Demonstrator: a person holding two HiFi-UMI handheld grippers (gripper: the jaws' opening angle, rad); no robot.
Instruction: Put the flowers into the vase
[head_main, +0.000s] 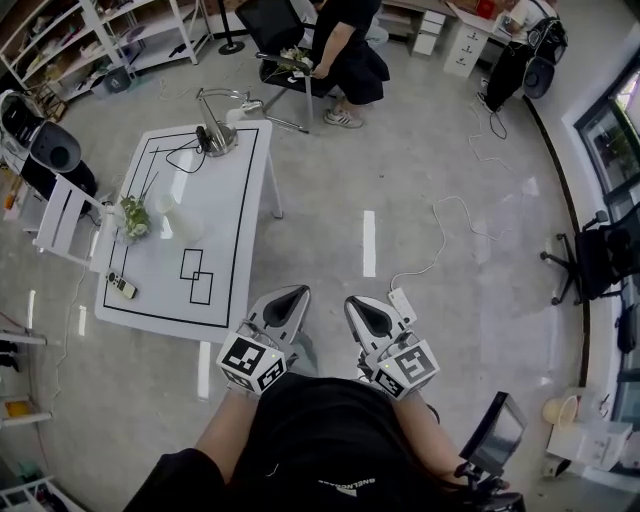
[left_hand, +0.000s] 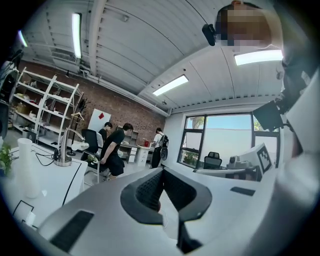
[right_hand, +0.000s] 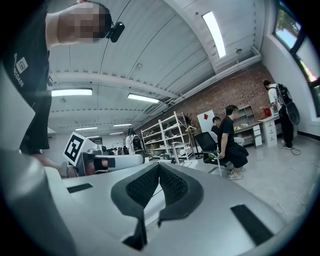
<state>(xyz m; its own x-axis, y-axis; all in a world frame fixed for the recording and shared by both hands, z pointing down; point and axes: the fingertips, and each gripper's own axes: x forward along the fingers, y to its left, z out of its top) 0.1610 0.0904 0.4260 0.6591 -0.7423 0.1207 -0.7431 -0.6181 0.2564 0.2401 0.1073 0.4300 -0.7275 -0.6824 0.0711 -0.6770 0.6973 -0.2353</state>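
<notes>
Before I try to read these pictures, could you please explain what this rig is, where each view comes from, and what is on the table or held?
There is no robot: a person holds a two-jaw gripper in each hand. The head view comes from a camera on the person's head, looking steeply down at the left gripper and right gripper; the marker cubes belong to them. The gripper views come from cameras riding on each gripper, looking along its jaws. Both pairs of jaws are together with nothing between them, so nothing is held. The white table, off to the left and apart from both grippers, bears flowers beside a white vase, a desk lamp and a handset.
</notes>
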